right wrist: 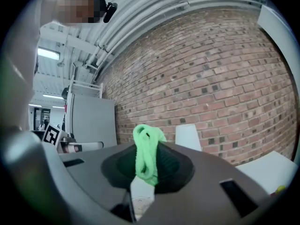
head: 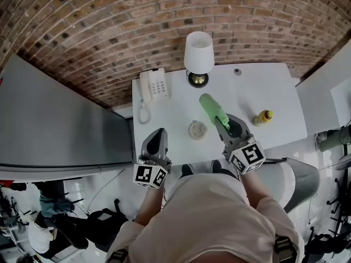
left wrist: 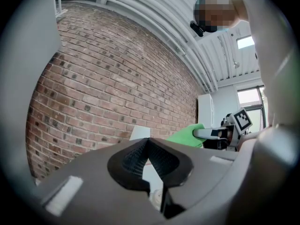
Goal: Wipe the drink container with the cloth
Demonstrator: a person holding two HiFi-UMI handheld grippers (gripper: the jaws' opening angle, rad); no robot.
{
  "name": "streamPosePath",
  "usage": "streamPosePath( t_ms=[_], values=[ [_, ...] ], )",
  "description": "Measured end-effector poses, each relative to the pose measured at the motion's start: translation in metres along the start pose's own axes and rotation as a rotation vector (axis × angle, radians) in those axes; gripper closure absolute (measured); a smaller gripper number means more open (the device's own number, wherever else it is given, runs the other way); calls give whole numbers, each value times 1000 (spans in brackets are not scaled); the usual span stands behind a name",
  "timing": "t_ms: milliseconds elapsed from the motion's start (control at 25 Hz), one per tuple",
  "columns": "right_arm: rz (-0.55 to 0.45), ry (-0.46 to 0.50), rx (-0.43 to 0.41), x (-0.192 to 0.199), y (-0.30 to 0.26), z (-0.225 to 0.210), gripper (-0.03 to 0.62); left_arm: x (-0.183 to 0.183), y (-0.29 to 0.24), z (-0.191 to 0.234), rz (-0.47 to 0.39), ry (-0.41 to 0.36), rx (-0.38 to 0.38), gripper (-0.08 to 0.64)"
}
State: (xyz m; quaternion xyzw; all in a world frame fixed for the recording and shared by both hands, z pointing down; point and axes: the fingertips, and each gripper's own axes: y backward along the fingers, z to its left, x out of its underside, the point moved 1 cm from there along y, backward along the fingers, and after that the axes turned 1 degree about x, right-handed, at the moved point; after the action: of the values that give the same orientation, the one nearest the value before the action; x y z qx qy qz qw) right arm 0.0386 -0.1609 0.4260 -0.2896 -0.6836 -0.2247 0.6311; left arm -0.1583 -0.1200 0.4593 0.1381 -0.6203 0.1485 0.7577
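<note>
One green cloth (head: 210, 109) pinched in right claw (right wrist: 146, 168); left claw (left wrist: 149, 162) closed, empty; lamp (head: 198, 51), telephone (head: 153, 85), yellow bottle (head: 264, 117) beyond

The person wore a pale beige short-sleeved top (head: 216, 212); dark straps (head: 282, 246) with grey buckles lay at both of its lower sides. The left claw (head: 158, 133) had a smooth grey shell, rounded and narrowing toward the front; black ribbed pads (left wrist: 135, 157) lined its inside; pale flat insets (left wrist: 61, 196) marked the shell; a left cube (head: 150, 175) with black-and-white square markers closed its rear. The right claw (head: 221, 120) had the same grey shell, a dark round hollow (head: 235, 128) on top, and a right cube (head: 247, 157) with similar markers.
</note>
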Motion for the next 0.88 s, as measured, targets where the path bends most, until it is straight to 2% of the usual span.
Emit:
streamPosePath(
  t_ms=[320,480,880],
  values=[
    [-29,8,57,-9,13,-12,529,-33,-6,-13,-62,-64,7,551],
    [-42,-11,85,-13,15,-17,529,-36,-10,-17,-78,-65,-1,551],
    [-27,47,84,-15,14,-14,529,-36,-12,-21,-76,-92,-7,551]
  ],
)
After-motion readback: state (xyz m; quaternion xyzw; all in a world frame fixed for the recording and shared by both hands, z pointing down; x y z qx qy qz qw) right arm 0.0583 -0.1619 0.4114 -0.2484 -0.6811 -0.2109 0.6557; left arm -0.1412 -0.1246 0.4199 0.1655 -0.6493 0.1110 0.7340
